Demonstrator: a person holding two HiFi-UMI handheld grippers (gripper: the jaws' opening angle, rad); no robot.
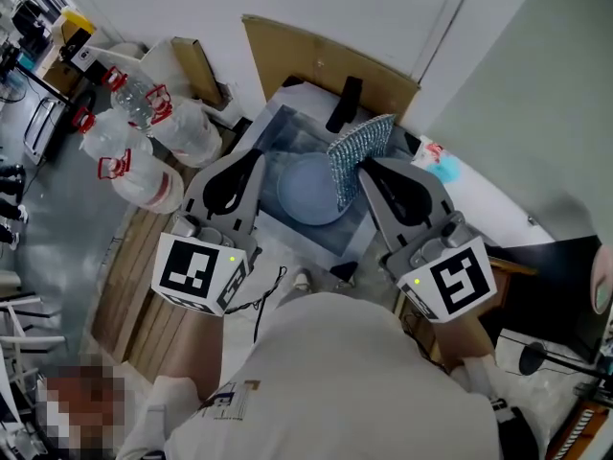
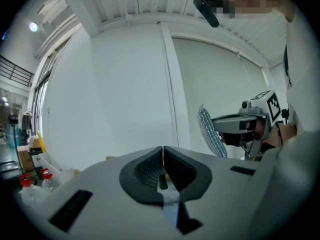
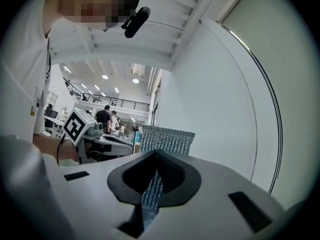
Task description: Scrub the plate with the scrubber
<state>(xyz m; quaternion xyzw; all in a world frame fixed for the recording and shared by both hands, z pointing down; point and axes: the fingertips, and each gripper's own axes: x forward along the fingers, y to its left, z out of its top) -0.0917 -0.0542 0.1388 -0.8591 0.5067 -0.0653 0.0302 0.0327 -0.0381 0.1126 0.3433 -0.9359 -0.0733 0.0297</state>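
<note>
A pale blue plate (image 1: 305, 197) lies in the sink (image 1: 276, 123) in the head view. My right gripper (image 1: 363, 165) is shut on a silver mesh scrubber (image 1: 357, 154), which stands upright over the plate's right edge. In the right gripper view the scrubber (image 3: 167, 140) rises out of the closed jaws of that gripper (image 3: 155, 155). My left gripper (image 1: 257, 154) hovers at the plate's left side. Seen in its own view, the left gripper (image 2: 163, 150) is shut with nothing between the pads, and the scrubber (image 2: 208, 130) shows off to the right.
A black faucet (image 1: 345, 103) stands at the sink's back, with cardboard (image 1: 321, 60) behind it. Large water jugs with red caps (image 1: 144, 142) crowd the left. A wooden counter edge (image 1: 144, 295) runs below the left gripper. A person's torso fills the bottom of the head view.
</note>
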